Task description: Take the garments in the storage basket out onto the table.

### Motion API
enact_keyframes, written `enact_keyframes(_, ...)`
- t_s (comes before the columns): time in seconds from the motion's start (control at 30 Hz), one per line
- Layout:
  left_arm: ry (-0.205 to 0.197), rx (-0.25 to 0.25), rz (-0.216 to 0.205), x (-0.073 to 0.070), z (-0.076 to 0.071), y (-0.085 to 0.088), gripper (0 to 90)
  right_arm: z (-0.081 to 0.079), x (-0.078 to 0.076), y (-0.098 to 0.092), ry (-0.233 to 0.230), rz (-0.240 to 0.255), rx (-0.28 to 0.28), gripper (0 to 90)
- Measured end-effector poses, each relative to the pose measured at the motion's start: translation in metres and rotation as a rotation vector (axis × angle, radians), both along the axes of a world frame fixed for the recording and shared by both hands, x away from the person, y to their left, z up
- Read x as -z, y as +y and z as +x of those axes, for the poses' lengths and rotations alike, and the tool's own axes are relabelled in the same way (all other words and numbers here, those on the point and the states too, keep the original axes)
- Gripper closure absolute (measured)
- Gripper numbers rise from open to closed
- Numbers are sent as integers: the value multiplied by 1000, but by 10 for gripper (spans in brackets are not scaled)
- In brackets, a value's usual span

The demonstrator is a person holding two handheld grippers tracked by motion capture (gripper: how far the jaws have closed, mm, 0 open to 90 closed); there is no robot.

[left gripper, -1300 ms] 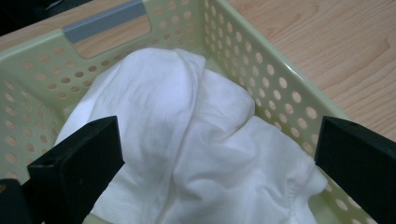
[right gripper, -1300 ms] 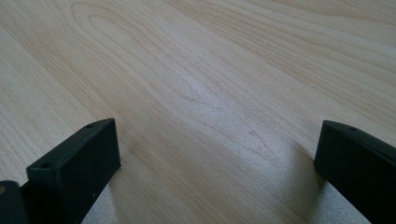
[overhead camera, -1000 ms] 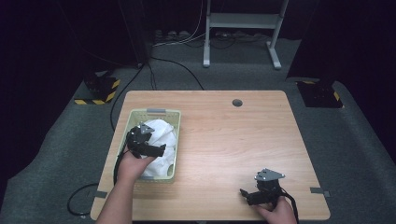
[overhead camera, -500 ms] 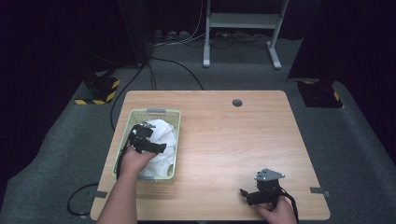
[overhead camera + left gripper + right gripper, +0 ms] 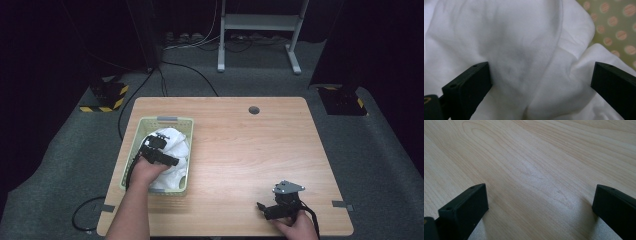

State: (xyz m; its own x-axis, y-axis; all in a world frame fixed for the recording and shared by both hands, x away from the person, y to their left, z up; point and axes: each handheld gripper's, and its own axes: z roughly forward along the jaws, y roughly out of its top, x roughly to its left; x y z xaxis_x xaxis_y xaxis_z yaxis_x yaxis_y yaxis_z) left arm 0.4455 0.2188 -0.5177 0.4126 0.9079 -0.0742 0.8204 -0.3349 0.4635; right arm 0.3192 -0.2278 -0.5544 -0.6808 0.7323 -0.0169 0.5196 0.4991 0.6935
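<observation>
A pale green basket (image 5: 132, 136) sits on the left side of the wooden table (image 5: 240, 135) and holds crumpled white cloth (image 5: 172, 145). My left gripper (image 5: 167, 160) reaches down into the basket, pressed onto the cloth. In the left gripper view the white cloth (image 5: 524, 50) lies between its two wide-apart jaws, and the dotted basket wall (image 5: 614, 22) shows at the upper right. My right gripper (image 5: 265, 209) rests low near the table's front right edge, open. In the right gripper view bare wood (image 5: 536, 170) lies between its jaws.
A round cable hole (image 5: 254, 110) sits near the table's far edge. Cables (image 5: 190, 70) run over the grey floor behind the table, near a white metal stand (image 5: 260, 30). Yellow-black striped blocks (image 5: 107, 97) lie on the floor at far left.
My left gripper has moved a little nearer and deeper into the cloth in the basket. The right gripper has stayed where it was.
</observation>
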Motion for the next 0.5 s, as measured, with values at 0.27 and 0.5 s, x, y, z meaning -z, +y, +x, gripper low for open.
enact_keyframes(0.27,44,22,28,10,3,-4,12,0,0,0,0,0,0,0)
enact_keyframes(0.5,49,38,106,12,3,-11,49,0,0,0,-1,-1,-1,0)
